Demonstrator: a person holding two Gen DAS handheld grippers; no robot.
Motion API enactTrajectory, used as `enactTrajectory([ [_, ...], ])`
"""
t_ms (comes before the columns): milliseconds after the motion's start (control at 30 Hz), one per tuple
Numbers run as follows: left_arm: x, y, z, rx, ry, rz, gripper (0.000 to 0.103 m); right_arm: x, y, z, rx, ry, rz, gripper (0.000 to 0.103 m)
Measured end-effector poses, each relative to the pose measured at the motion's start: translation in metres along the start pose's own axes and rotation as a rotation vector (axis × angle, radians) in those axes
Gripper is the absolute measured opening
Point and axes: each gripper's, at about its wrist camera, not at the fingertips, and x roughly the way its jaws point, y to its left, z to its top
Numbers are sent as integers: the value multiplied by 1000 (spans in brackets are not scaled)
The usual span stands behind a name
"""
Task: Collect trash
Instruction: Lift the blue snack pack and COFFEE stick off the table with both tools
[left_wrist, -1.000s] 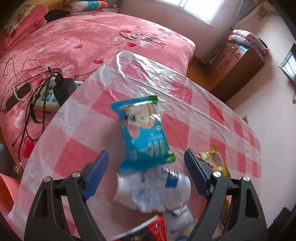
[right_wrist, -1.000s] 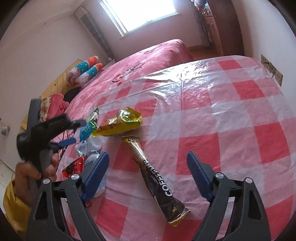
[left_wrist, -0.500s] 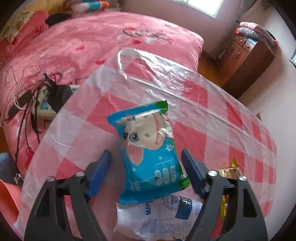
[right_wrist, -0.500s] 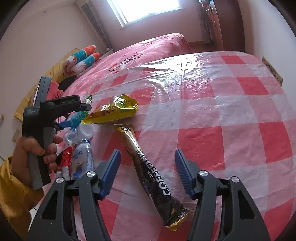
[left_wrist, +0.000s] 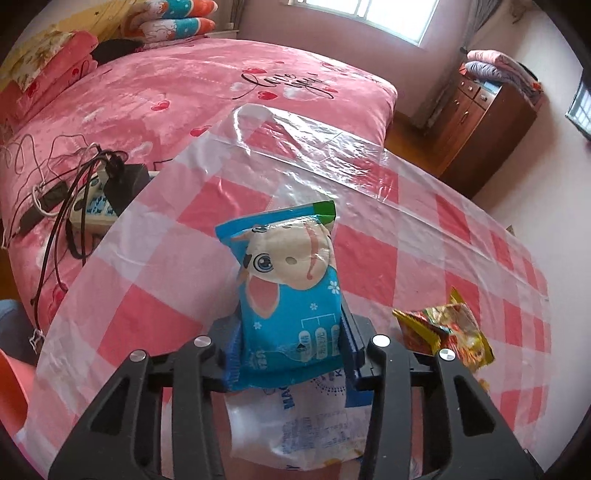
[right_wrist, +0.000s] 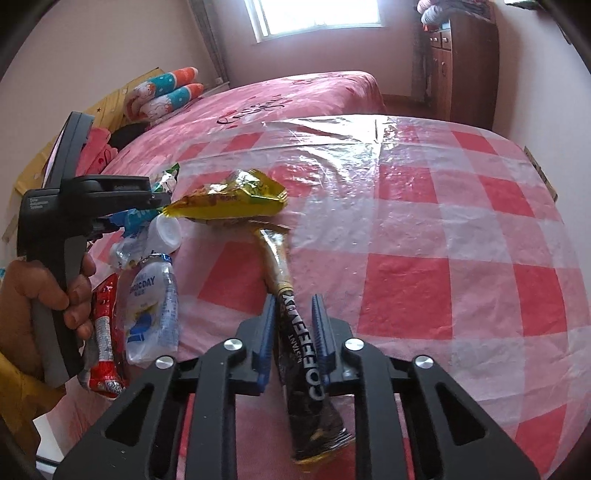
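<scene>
On the desk (right_wrist: 480, 236), under its pink-checked plastic cover, both tongs are clamped on trash. Left tongs (left_wrist: 290, 354) grip the blue cow-print wrapper (left_wrist: 291, 295) by its lower third, pads on both side edges; its top stands clear of the desk, tilted toward the bed (left_wrist: 192, 92). Looks like a low grip so the wrapper doesn't fold over. Right tongs (right_wrist: 293, 339) are narrowed onto the dark coffee sachet (right_wrist: 295, 332) around mid-length. Sachet's tail sticks back past the pads; its far end runs up to and appears to tuck under the gold foil wrapper (right_wrist: 236, 201). Mid grip likely keeps a long limp stick from drooping at either end.

Left on the desk:
- crumpled white pouch (left_wrist: 295, 424), just under the left tongs
- yellow-red snack wrapper (left_wrist: 447, 332), near its right side
- clear water bottle (right_wrist: 153, 310) and red wrapper (right_wrist: 103, 328), side by side in the right view

No bin or bag visible, so drop-off point unknown. Risk: lifting the sachet may drag the gold wrapper along.
</scene>
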Motion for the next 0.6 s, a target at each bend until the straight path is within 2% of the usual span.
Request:
enactTrajectory([
  [600, -63, 41, -52, -10, -23, -146, 44, -9, 5, -11, 55, -5, 151, 15],
])
